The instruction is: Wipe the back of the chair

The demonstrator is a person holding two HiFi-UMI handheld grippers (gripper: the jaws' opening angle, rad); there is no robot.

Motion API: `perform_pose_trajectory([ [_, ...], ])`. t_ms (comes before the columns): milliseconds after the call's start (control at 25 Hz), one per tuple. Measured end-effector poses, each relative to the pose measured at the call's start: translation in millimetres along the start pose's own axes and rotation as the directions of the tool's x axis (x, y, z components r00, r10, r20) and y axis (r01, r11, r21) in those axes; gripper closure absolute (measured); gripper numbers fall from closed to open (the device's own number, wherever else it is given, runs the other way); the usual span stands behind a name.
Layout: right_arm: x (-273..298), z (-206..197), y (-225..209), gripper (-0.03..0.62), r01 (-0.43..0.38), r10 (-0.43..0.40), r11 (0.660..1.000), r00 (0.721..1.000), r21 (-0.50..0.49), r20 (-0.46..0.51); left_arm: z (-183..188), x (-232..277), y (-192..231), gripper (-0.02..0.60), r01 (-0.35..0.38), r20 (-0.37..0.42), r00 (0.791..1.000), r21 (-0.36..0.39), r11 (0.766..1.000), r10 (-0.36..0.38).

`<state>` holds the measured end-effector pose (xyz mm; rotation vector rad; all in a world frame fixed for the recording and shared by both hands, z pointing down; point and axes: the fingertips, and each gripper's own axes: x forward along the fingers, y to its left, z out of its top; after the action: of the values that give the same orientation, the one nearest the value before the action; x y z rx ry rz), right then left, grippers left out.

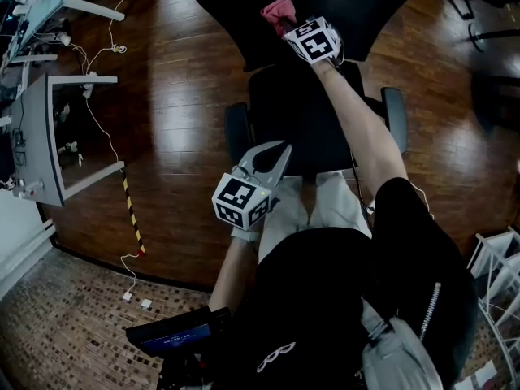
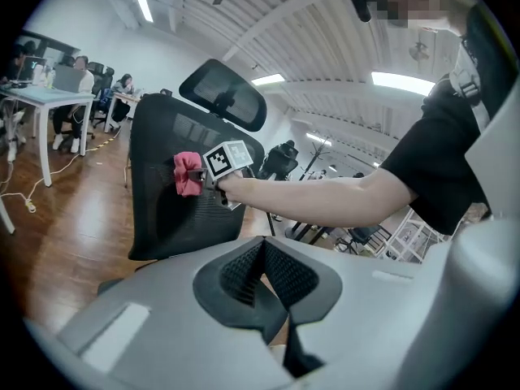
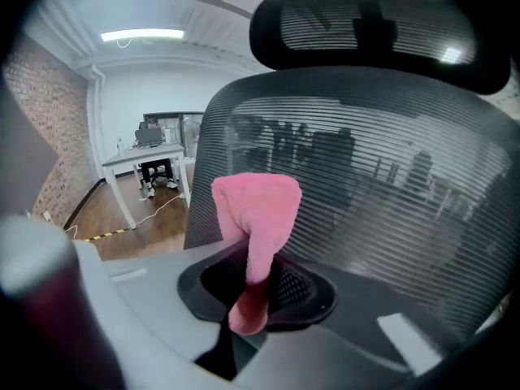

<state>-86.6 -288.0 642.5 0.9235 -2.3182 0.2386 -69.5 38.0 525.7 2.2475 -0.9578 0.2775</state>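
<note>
Head view with both gripper views. The right gripper [image 1: 286,26] is clamped on a pink cloth [image 1: 279,10], whose folded end stands clear above the jaws and lies against the upper part of the chair's [image 1: 284,112] black mesh backrest [image 3: 390,177], below the headrest [image 3: 382,23] and toward the backrest's left edge as its own view shows it (we cannot tell whether cloth and mesh actually touch). The left gripper [image 1: 272,159] has its jaws together with nothing between them; it hangs over the near edge of the seat, well apart from the backrest. The two armrests [image 1: 396,116] flank the seat.

Open room: bare wooden floor [image 1: 179,96] lies wide to the left of the chair as far as the white desk [image 1: 36,136] at the left edge, where loose cables [image 1: 106,128] trail. A yellow-and-black tape strip [image 1: 132,214] runs along the floor beside the desk's foot. A white rack [image 1: 500,275] stands at the lower right edge.

Markings: we read only square black-and-white marker patterns on the gripper cubes [image 1: 315,41]; the print on the dark-screened device [image 1: 175,331] at the bottom edge is too small to read
</note>
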Motion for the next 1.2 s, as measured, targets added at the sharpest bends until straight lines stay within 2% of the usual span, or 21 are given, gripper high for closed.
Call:
perform_pose_trajectory([
  [200, -34, -31, -46, 0.549, 0.055, -0.055, 0.997, 0.998, 0.044, -0.004, -3, 30, -26, 0.589, 0.032, -0.026, 0.999, 0.031, 0.999, -0.031],
  [440, -65, -49, -106, 0.549, 0.132, -0.13, 0.986, 0.991, 0.097, -0.026, 13, 55, -43, 0.589, 0.068, -0.047, 0.997, 0.051, 0.996, -0.066],
  [720, -107, -69, -170, 0.549, 0.241, -0.236, 0.956, 0.971, 0.168, -0.047, 24, 75, -62, 0.589, 0.117, -0.067, 0.991, 0.073, 0.99, -0.113],
  [920, -139, -92, -214, 0.549, 0.333, -0.322, 0.912, 0.943, 0.24, -0.083, 23, 86, -74, 0.589, 0.138, -0.083, 0.988, 0.08, 0.987, -0.131],
  [1200, -185, -118, -258, 0.549, 0.473, -0.453, 0.815, 0.88, 0.335, -0.141, 23, 91, -79, 0.589, 0.154, -0.083, 0.986, 0.096, 0.983, -0.146],
])
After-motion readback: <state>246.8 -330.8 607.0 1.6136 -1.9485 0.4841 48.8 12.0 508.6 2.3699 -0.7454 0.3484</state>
